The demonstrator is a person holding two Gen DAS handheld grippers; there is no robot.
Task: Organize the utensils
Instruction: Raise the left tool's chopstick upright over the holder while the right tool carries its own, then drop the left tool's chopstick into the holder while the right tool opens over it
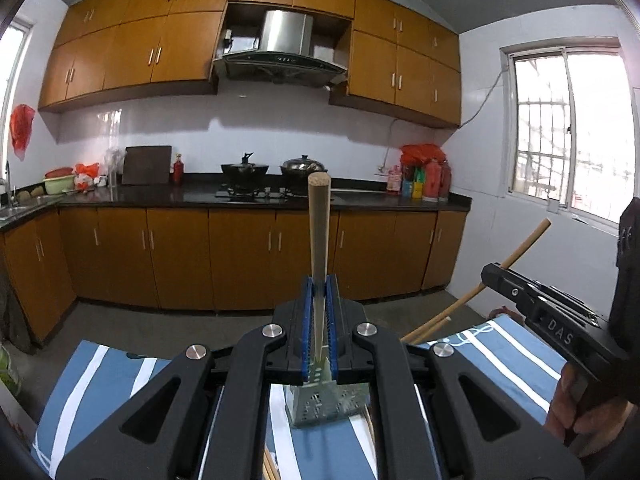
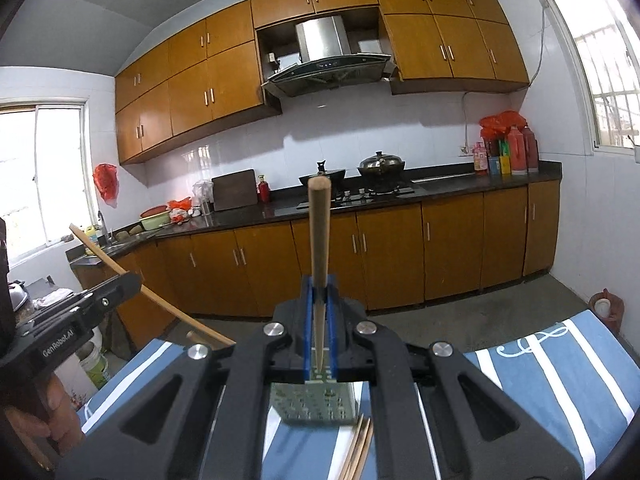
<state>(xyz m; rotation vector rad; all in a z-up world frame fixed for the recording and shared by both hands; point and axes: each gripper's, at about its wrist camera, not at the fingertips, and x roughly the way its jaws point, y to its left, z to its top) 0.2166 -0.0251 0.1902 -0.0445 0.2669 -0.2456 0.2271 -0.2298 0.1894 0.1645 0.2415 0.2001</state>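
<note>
Both grippers carry one chopstick each, raised above the table. Left gripper (image 1: pixel 320 292): blue pads fully closed on a wooden chopstick (image 1: pixel 319 216), thick end pointing away toward the stove. Right gripper (image 2: pixel 319 292): same state, pads clamped on its own chopstick (image 2: pixel 319 224). Each stick also shows in the other wrist view, slanting through the neighbour's jaws. Perforated metal holder (image 1: pixel 326 404) stands on the striped blue-and-white cloth (image 1: pixel 516 344) directly below the fingers; I cannot tell whether it has anything in it. Loose chopsticks left on the cloth: a small bundle beside the holder (image 2: pixel 358 448), at least three, exact number not resolvable; further tips at the left gripper's edge (image 1: pixel 428 328), about two. Count: two grippers, two held sticks, one holder, roughly five loose. Judgement: task partway, one pair lifted and not yet deposited; the rest remain to be picked up and dropped in
</note>
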